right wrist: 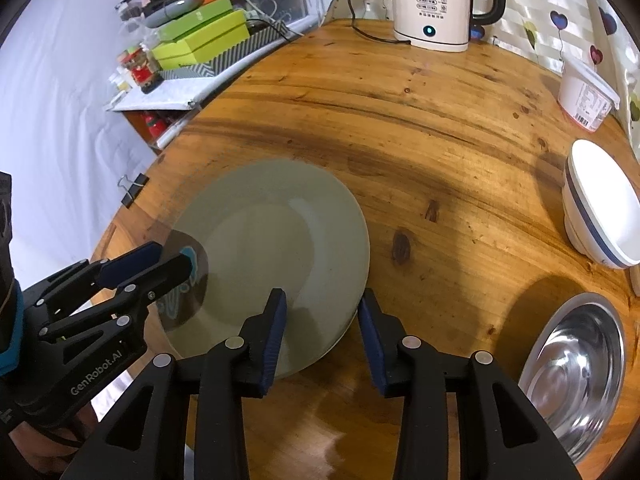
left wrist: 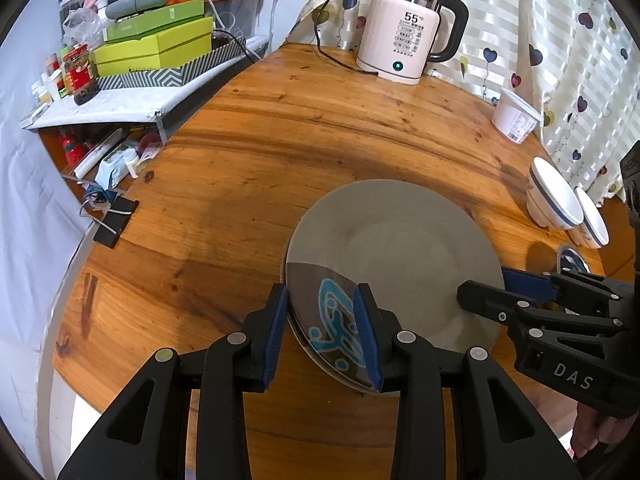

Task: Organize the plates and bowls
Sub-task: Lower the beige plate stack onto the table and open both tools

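Observation:
A grey-green plate (left wrist: 400, 256) (right wrist: 272, 248) lies on the wooden table, partly over a brown plate with a blue pattern (left wrist: 332, 320) (right wrist: 188, 284). My left gripper (left wrist: 322, 334) (right wrist: 168, 260) is open, its fingers straddling the rim of the brown plate. My right gripper (right wrist: 322, 332) (left wrist: 500, 284) is open, its fingers straddling the near right rim of the grey-green plate. Two white bowls with blue bands (left wrist: 554, 196) (right wrist: 604, 204) sit at the right. A steel bowl (right wrist: 580, 368) sits at the near right.
A white kettle (left wrist: 404, 28) with its cord stands at the back of the table (left wrist: 280, 140). A white tub (left wrist: 514, 114) stands at the right edge by the curtain. A cluttered shelf (left wrist: 120, 60) and binder clips (left wrist: 114, 216) are at the left edge.

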